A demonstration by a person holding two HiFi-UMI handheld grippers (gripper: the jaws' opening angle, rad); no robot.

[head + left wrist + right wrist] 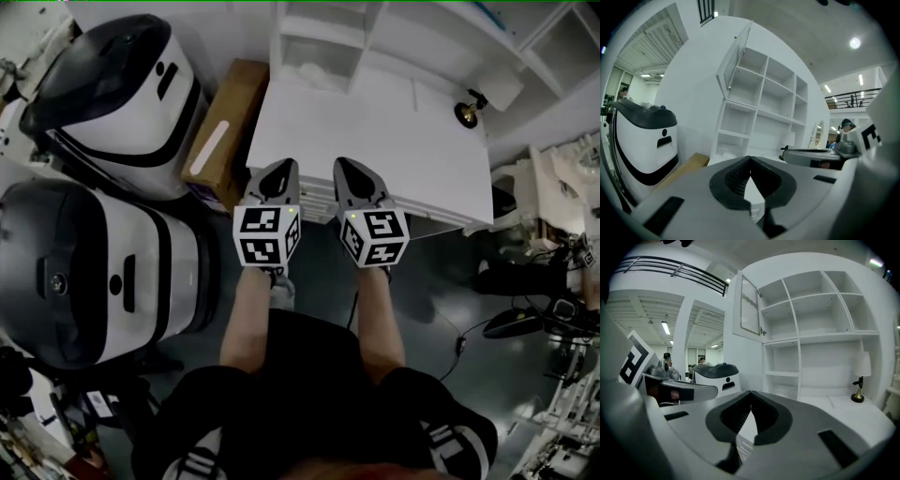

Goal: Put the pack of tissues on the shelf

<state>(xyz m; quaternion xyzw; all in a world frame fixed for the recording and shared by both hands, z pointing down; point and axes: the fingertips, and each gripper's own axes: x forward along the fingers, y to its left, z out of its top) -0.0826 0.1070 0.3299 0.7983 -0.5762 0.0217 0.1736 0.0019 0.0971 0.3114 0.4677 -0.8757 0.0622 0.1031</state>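
My left gripper (279, 171) and right gripper (349, 169) are held side by side over the near edge of the white table (412, 159). Both point toward the white shelf unit (328, 37) at its far side. In the left gripper view the left gripper (750, 159) has its jaws meeting at the tips with nothing between them. The right gripper (751, 393) looks the same in its own view. A pale, soft-looking bundle (312, 71) lies in the lowest left compartment of the shelf unit (811, 324); I cannot tell whether it is the pack of tissues.
Two large white-and-black machines (122, 84) (84, 272) stand left of the table, with a cardboard box (225, 127) between them and it. A small lamp (466, 111) sits on the table's far right. A shelf door (749, 305) hangs open. Cables and gear lie on the floor at right.
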